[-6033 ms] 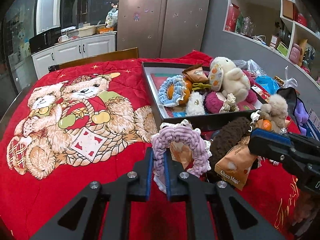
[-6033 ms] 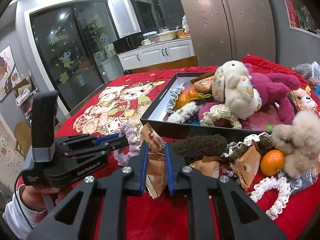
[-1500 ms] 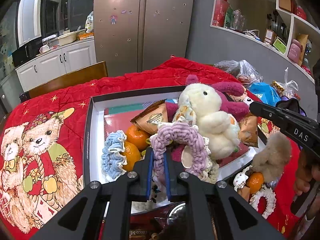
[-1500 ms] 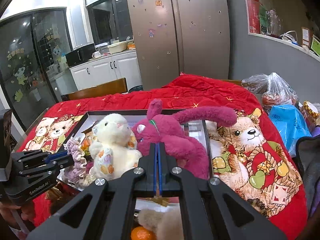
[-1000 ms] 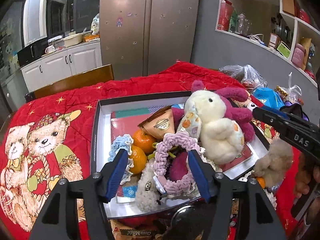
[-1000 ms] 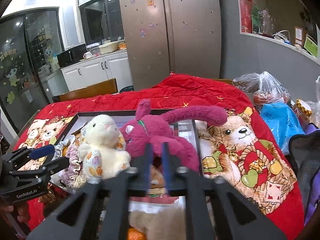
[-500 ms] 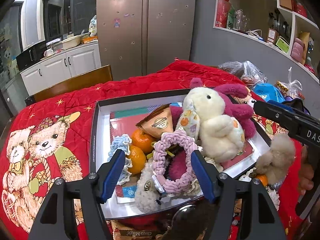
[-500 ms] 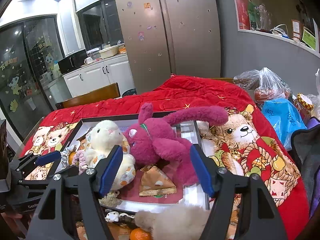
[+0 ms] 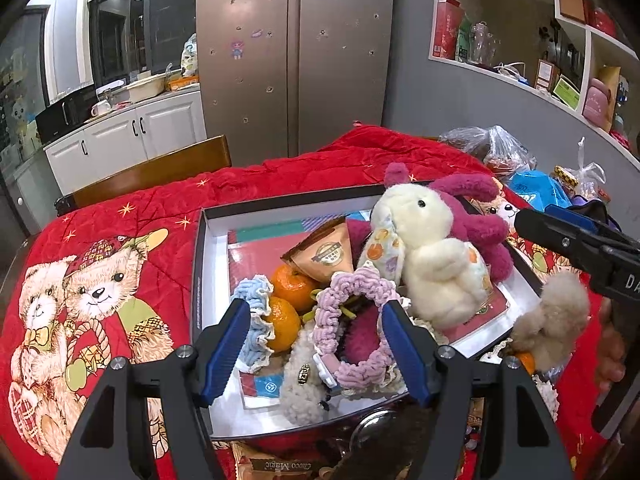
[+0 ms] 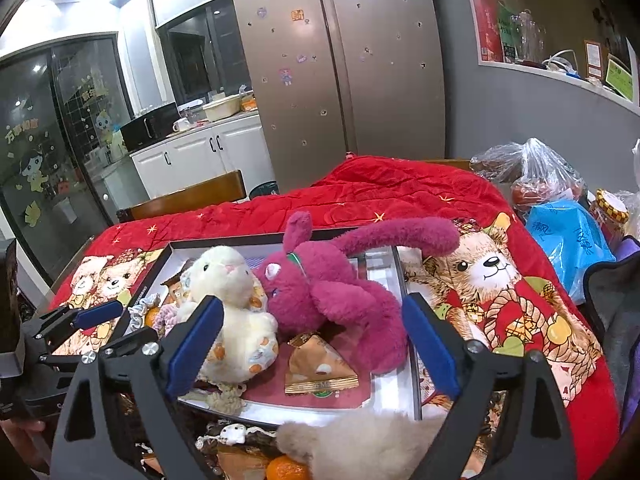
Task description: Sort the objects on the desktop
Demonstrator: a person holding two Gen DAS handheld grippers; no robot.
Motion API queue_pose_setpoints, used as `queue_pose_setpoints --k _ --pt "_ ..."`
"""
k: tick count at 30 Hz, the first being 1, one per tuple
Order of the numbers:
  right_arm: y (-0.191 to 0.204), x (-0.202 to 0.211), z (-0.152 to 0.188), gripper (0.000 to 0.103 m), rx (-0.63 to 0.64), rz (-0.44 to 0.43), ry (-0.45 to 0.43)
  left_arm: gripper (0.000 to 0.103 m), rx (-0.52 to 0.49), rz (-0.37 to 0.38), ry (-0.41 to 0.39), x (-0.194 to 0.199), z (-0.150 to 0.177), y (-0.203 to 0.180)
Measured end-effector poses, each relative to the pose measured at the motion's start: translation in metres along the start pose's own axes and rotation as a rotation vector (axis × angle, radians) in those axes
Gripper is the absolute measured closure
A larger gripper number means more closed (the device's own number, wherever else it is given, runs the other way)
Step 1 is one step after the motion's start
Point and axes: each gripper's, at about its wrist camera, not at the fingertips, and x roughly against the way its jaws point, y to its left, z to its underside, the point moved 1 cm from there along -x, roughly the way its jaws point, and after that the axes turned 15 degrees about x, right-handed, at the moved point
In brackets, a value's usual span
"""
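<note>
Left wrist view: the left gripper [image 9: 316, 340] hangs with fingers apart over the black box [image 9: 197, 280] at centre frame; the lilac crocheted scrunchie [image 9: 352, 312] lies free inside among tangerines [image 9: 286, 322] and the cream plush rabbit [image 9: 430, 256].

Right wrist view: the right gripper [image 10: 312, 344] has just been opening, nothing clamped; the brown snack packet [image 10: 320, 368] lies in the box, centre. A beige plush [image 10: 360, 440] and tangerine at the lower edge look unsorted.
</note>
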Motion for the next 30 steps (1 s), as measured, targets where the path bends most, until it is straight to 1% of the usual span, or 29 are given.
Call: queue_pose_setpoints --k 2,7,11,13,15,16,18,21,24,26,28,30 --pt "0.001 -0.001 0.0 0.01 0.006 0.007 0.01 0.033 -0.004 -0.004 -0.001 0.0 0.0 0.0" --pt "0.0 -0.001 -0.002 0.009 -0.013 -0.019 0.022 0.033 -0.001 0.003 -0.017 0.004 -0.003 0.0" --pt "0.004 0.015 -0.01 0.008 -0.01 -0.02 -0.012 0.033 0.021 0.015 -0.054 0.02 -0.009 0.001" --pt "0.008 0.03 -0.017 0.005 -0.004 -0.018 -0.038 0.033 0.032 0.043 -0.069 0.035 -0.013 -0.001" --pt "0.012 0.047 -0.023 0.003 0.006 -0.014 -0.059 0.033 0.034 0.06 -0.095 0.054 -0.016 -0.006" --pt "0.016 0.059 -0.026 0.001 0.011 -0.015 -0.077 0.033 0.036 0.064 -0.122 0.068 -0.017 -0.009" --pt "0.023 0.082 -0.029 0.0 0.016 -0.011 -0.113 0.032 0.043 0.084 -0.173 0.096 -0.016 -0.013" --pt "0.04 0.121 -0.03 0.0 0.049 -0.008 -0.169 0.019 0.07 0.139 -0.251 0.141 -0.008 -0.016" --pt "0.058 0.158 -0.023 0.0 0.083 0.006 -0.219 0.017 0.069 0.189 -0.311 0.181 0.006 -0.018" --pt "0.068 0.181 -0.014 0.0 0.092 0.014 -0.249 0.015 0.059 0.186 -0.34 0.204 0.017 -0.018" --pt "0.076 0.202 -0.002 0.0 0.086 0.012 -0.278 0.009 0.052 0.159 -0.372 0.224 0.035 -0.016" --pt "0.084 0.222 0.015 0.0 0.083 0.014 -0.305 0.005 0.043 0.124 -0.409 0.24 0.057 -0.012"
